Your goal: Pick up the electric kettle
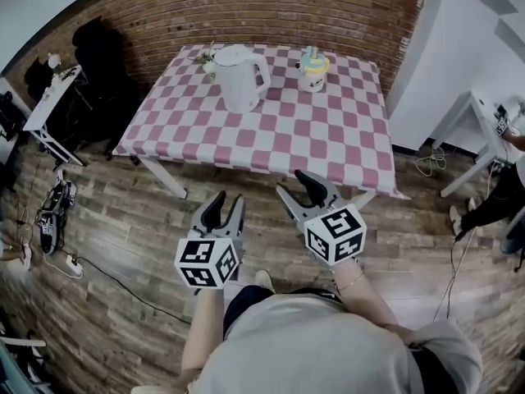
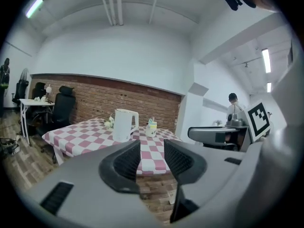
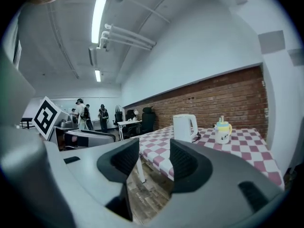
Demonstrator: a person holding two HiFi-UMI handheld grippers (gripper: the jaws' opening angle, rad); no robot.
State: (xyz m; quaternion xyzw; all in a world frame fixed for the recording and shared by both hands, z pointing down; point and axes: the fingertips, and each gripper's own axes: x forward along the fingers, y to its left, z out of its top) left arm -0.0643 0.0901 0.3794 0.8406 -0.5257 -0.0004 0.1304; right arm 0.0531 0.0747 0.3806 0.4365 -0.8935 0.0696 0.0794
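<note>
Here, you stand w/ both tools held out roughly level over the wood floor [image 1: 123, 245], short of the near edge of the table [image 1: 271, 142] in its pink-and-white checked cloth. Your left gripper [image 1: 226, 203] shows its jaws only narrowly apart, w/ nothing between the ribbed pads; past them its own view takes in the tabletop. Your right gripper [image 1: 299, 189], just beside it and a touch nearer the table, has its jaws parted wider, also empty, approx. in line w/ the table's near right corner. The electric kettle [image 1: 240, 78], white and upright, stands on the far left part of the table, handle turned to the right in the head view, well apart from both grippers. A small mug [image 1: 312, 70] w/ a yellow-and-blue lid sits to the kettle's right, clear of it, and a little sprig of flowers [image 1: 207, 58] is just behind the kettle on its left. A brick wall [image 1: 271, 15] runs behind the table; a black office chair [image 1: 102, 52] and a white side desk [image 1: 49, 105] stand off to the left.
</note>
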